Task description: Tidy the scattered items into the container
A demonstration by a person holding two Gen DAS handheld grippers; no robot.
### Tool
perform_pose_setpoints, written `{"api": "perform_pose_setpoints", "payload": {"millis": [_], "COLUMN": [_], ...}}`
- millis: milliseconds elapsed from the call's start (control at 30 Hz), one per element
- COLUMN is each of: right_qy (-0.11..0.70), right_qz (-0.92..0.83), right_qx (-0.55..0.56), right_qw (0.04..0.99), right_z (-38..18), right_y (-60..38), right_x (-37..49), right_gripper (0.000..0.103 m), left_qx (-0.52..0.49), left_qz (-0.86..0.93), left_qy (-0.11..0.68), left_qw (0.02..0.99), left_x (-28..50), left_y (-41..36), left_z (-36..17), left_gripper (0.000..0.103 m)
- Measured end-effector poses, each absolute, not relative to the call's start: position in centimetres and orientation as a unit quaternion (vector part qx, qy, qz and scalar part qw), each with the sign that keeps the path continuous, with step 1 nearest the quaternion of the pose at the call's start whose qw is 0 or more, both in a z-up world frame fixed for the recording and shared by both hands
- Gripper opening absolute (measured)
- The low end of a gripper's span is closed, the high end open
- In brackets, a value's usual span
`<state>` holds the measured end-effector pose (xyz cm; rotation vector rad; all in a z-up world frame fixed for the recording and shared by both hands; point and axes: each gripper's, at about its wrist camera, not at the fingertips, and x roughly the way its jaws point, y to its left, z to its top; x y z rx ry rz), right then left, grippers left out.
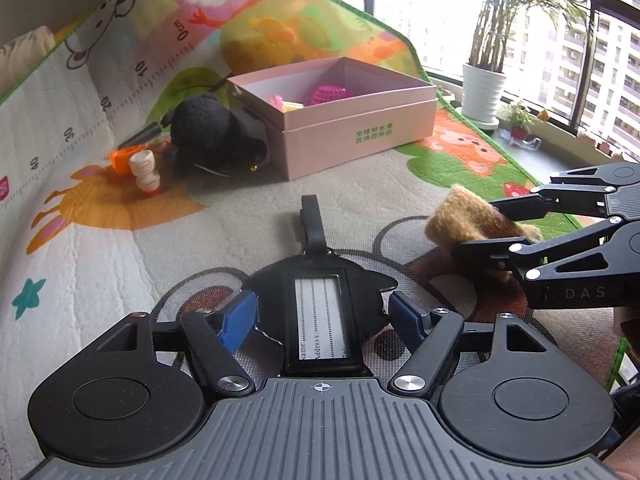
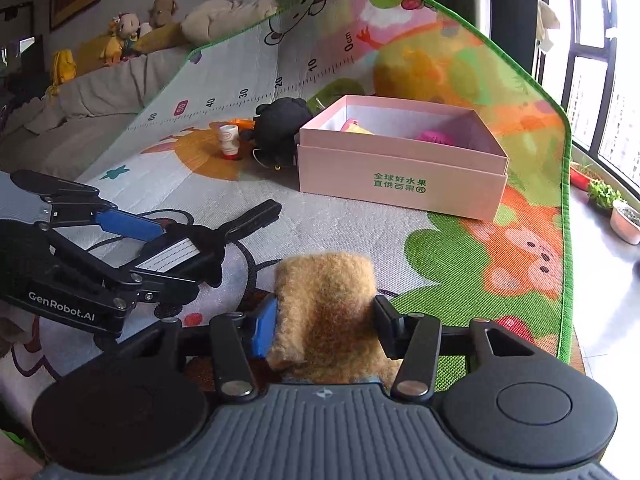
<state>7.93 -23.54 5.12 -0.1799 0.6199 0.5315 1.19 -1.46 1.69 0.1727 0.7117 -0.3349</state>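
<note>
Left gripper (image 1: 320, 316) straddling black luggage tag (image 1: 320, 312) on play mat (image 1: 100, 272), blue pads just beside tag edges; cannot tell if pressing. Right gripper (image 2: 326, 324) closed on tan fuzzy plush piece (image 2: 328, 300), pads pressing both sides, just right of tag. Farther back, pink box (image 2: 400, 176) open, holding pink ball (image 2: 434, 136) and yellow item (image 2: 358, 128). Left of box: black plush toy (image 1: 212, 136), white stamp (image 1: 144, 172), orange item (image 1: 120, 160). Potted plant (image 1: 484, 88) by window.
</note>
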Motion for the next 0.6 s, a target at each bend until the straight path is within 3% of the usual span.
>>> {"api": "perform_pose_setpoints", "payload": {"millis": [600], "right_qy": [0.262], "right_qz": [0.245], "right_qx": [-0.091], "right_qw": [0.929], "right_z": [9.3], "right_y": [-26.1], "right_x": [5.5], "right_gripper": [0.050], "left_qx": [0.099], "left_qz": [-0.194], "left_qy": [0.259], "left_qw": [0.941], "left_x": [-2.3], "left_y": [-1.9], "left_z": [6.6], "left_gripper": [0.078]}}
